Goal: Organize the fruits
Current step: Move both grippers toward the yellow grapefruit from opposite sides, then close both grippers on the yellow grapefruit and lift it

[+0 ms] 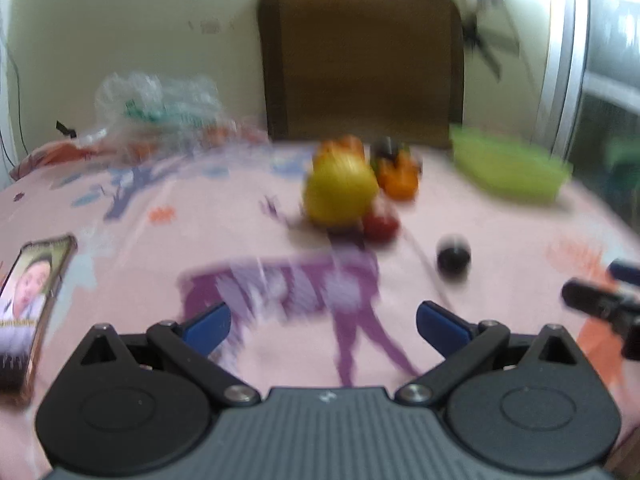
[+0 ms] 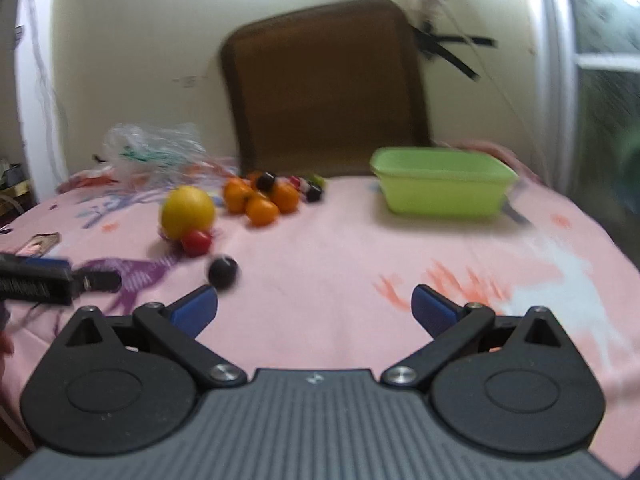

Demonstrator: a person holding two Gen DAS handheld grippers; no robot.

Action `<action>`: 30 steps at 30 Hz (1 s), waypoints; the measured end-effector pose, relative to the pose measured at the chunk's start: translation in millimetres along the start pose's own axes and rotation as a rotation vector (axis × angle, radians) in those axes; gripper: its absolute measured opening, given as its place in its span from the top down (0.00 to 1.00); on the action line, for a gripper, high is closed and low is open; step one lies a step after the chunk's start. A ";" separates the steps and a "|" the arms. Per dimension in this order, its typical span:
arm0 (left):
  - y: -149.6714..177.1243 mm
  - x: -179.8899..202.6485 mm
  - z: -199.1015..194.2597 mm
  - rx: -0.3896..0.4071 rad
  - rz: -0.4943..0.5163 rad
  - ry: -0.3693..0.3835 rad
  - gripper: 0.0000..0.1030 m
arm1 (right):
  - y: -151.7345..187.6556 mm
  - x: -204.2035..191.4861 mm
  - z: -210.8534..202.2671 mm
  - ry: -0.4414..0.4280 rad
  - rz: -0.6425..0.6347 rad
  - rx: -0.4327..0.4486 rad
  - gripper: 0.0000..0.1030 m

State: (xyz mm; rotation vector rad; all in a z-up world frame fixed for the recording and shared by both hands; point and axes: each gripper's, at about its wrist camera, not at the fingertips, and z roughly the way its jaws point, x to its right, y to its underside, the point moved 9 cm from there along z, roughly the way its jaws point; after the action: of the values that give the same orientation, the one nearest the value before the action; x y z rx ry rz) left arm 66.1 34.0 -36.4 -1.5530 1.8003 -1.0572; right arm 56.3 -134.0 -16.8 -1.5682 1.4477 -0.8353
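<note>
Fruits unheld: left gripper (image 1: 323,322) spread wide, empty; right gripper (image 2: 314,307) likewise wide, empty. Dark plum (image 2: 223,271) lies loose just left of right gripper's left finger. Yellow fruit (image 2: 188,211), red one (image 2: 196,242), oranges (image 2: 262,200) well left of green tub (image 2: 440,192). Risk: plum rolls if finger nudges it.

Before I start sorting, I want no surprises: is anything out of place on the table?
One dark round fruit sits alone, apart from the fruit pile. A phone lies at the table's left edge. The green tub shows no fruit above its rim.
</note>
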 end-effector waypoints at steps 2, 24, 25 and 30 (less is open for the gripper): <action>-18.6 -15.5 -0.2 0.029 -0.052 0.037 0.00 | -15.1 -13.7 11.5 -0.042 -0.053 0.004 0.07; -92.1 -9.6 91.6 -0.100 -0.152 0.300 0.49 | -69.5 -97.0 143.3 -0.314 -0.272 -0.129 0.35; -100.3 -1.9 87.1 -0.080 -0.131 0.299 0.49 | -77.8 -89.0 136.9 -0.295 -0.268 -0.085 0.35; -148.0 70.4 86.3 0.001 0.000 0.343 0.48 | -111.7 -11.4 116.7 -0.147 -0.193 0.057 0.35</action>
State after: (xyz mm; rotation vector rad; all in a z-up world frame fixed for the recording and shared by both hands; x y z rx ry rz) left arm 204.5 -58.0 45.3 -1.4366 2.0196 -1.3919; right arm 208.2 -107.5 32.6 -1.7080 1.1721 -0.8448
